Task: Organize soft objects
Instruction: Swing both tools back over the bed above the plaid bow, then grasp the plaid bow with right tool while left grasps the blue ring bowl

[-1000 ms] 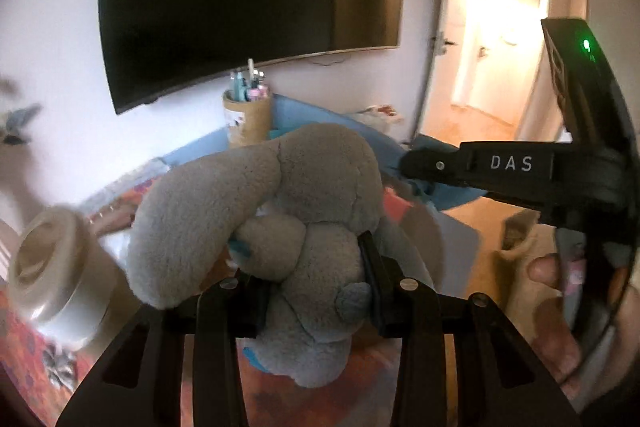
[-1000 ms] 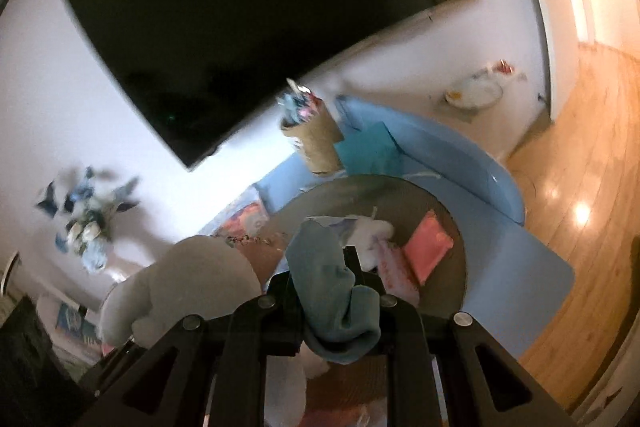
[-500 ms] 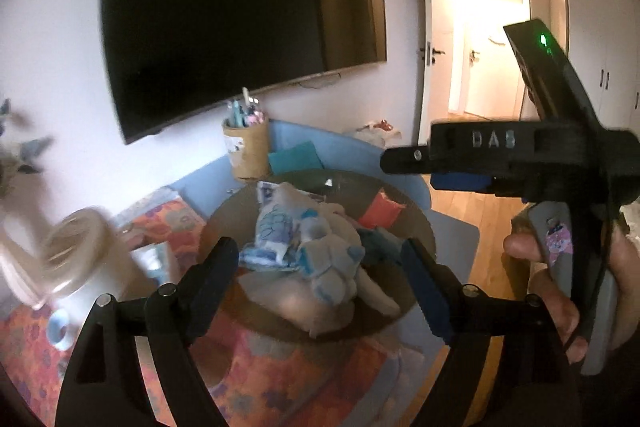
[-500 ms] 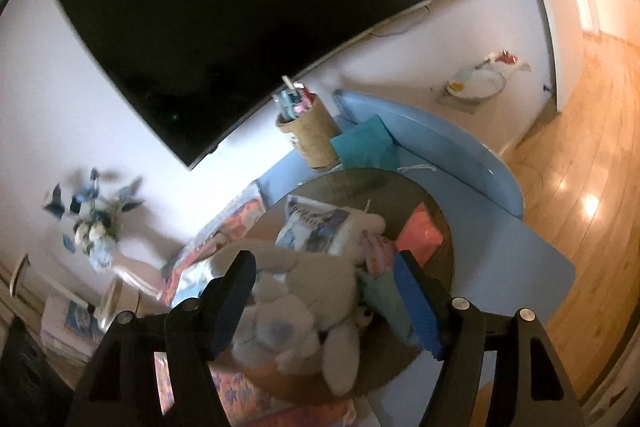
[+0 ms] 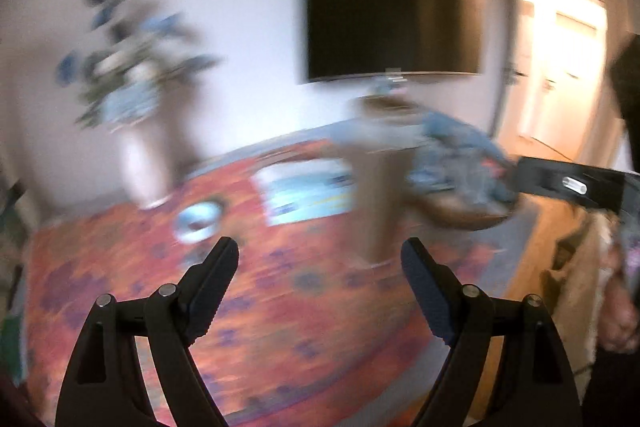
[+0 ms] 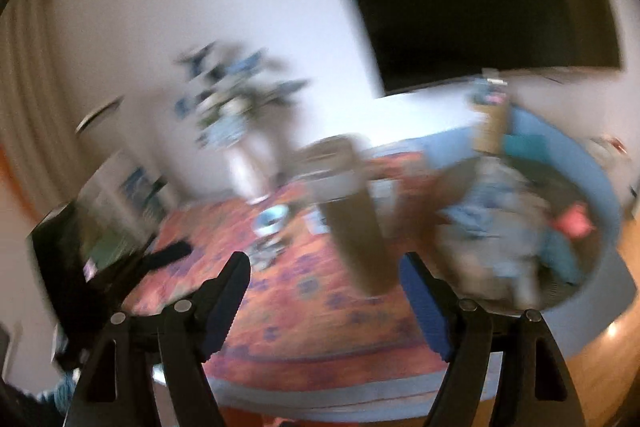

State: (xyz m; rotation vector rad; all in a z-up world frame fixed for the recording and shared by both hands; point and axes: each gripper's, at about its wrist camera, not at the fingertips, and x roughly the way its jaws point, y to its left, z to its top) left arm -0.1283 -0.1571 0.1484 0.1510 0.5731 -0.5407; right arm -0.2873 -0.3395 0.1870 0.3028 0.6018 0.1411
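Observation:
Both views are motion-blurred. A heap of soft things, grey plush and blue cloth (image 5: 460, 163), lies in a round dark basket (image 5: 464, 213) at the right; it also shows in the right wrist view (image 6: 504, 227) with a pink piece (image 6: 576, 223) on it. My left gripper (image 5: 320, 259) is open and empty above the orange patterned rug (image 5: 280, 307). My right gripper (image 6: 324, 271) is open and empty, left of the heap. The right gripper's body (image 5: 572, 183) shows at the left wrist view's right edge.
A tall beige cylinder (image 6: 356, 223) stands on the rug between the grippers and the basket. A white vase with blue flowers (image 5: 140, 131), a small blue ring (image 5: 198, 223) and a light blue booklet (image 5: 308, 195) lie further back. A TV (image 5: 392, 11) hangs on the wall.
One second ago each gripper held a soft thing; both then opened and dropped them on the heap. Both have since swung left, putting the basket at the right.

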